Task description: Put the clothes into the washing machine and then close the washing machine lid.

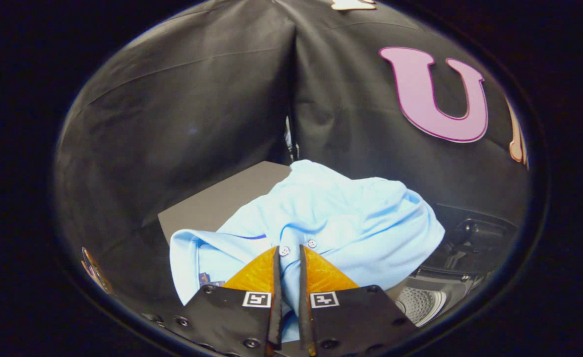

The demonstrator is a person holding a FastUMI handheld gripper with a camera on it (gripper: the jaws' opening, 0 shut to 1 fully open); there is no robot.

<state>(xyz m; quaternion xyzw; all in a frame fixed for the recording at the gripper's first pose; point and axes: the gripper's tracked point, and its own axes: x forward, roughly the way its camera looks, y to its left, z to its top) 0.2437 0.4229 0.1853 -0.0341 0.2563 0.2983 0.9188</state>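
Note:
A light blue button shirt point(331, 218) hangs bunched up just ahead of my fingers, its button placket pinched between them. My gripper point(289, 253) is shut on the shirt, with a fold of cloth running down the narrow gap between the two fingers. Below and to the right of the shirt lies the washing machine point(450, 277), its lid point(475, 238) raised and dark behind the opening. The perforated drum point(418, 302) shows inside, to the right of my right finger. The shirt hangs to the left of the opening and above it.
A grey flat surface point(222, 198) lies behind and left of the shirt, reaching to the booth's corner. Black cloth walls close in at the back and on both sides.

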